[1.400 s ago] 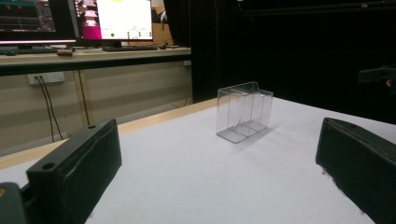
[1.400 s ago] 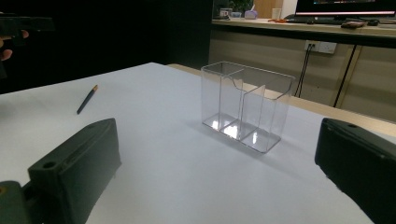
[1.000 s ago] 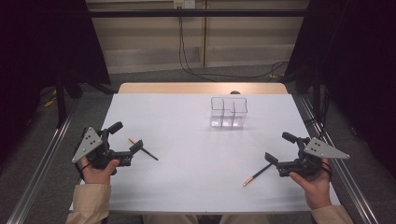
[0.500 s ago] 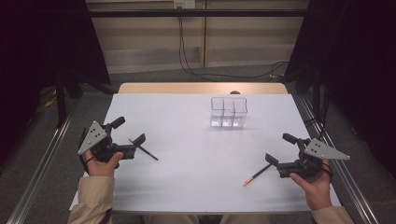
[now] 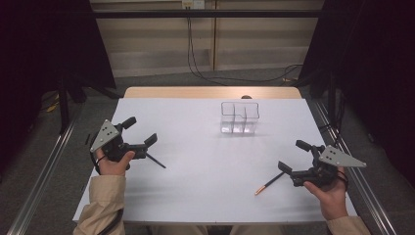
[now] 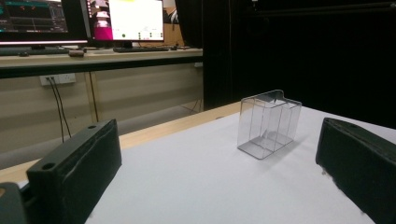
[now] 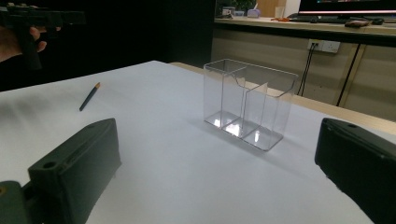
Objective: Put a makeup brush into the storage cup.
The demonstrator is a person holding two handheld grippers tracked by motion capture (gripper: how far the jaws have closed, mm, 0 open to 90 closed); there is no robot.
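Note:
A clear plastic container (image 5: 239, 117) with several compartments stands upright at the back middle of the white table (image 5: 205, 196). It also appears in the left gripper view (image 6: 268, 123) and the right gripper view (image 7: 247, 102). A dark pencil (image 5: 155, 160) lies just right of my left gripper (image 5: 140, 131), which is open and holds nothing (image 6: 219, 140). A second pencil with an orange end (image 5: 268, 184) lies just left of my right gripper (image 5: 294, 155), also open with nothing between its jaws (image 7: 217, 140). In the right gripper view the dark pencil (image 7: 89, 96) rests on the table at far left.
A wooden strip (image 5: 210, 92) borders the table's far edge. Metal rails (image 5: 342, 147) run along both sides. Cables (image 5: 195, 58) hang behind the table. A bench with monitors (image 6: 126, 18) stands beyond it. Open white surface lies between the two grippers.
My left gripper has moved toward the far side and turned a little, drawing off from the dark pencil. The right gripper has hardly shifted. Both pencils and the container lie as before.

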